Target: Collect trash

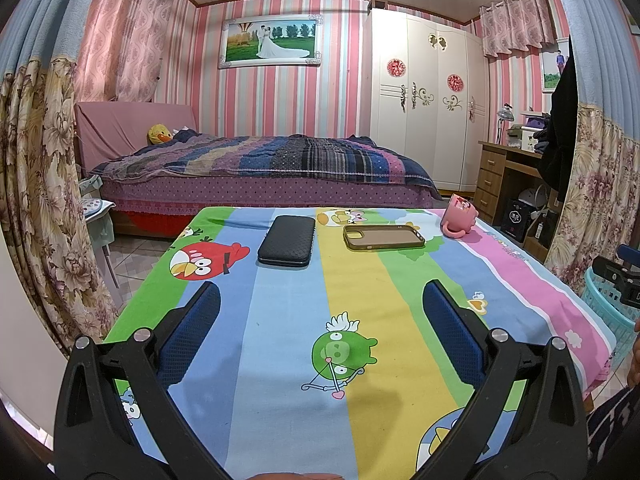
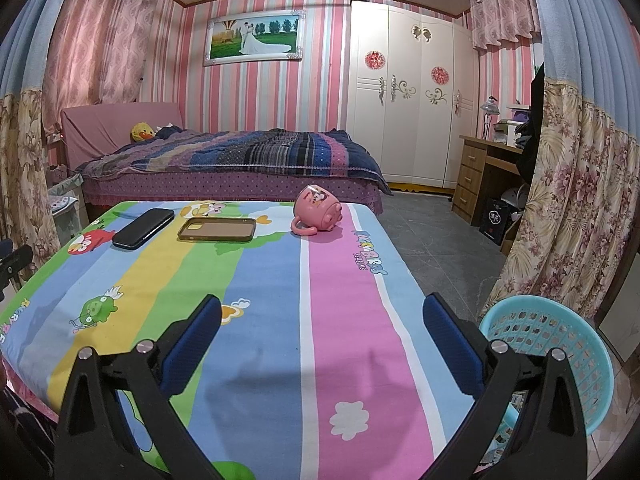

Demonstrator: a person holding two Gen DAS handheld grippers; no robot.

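My left gripper is open and empty above the near part of the table with a cartoon cloth. My right gripper is open and empty above the table's near right side. A teal plastic basket stands on the floor right of the table; it also shows in the left wrist view. At the far side lie a black phone, an olive phone case and a pink mug on its side. They also show in the right wrist view: phone, case, mug.
A bed stands beyond the table, a white wardrobe and wooden desk at the back right. Flowered curtains hang at both sides. Tiled floor lies right of the table.
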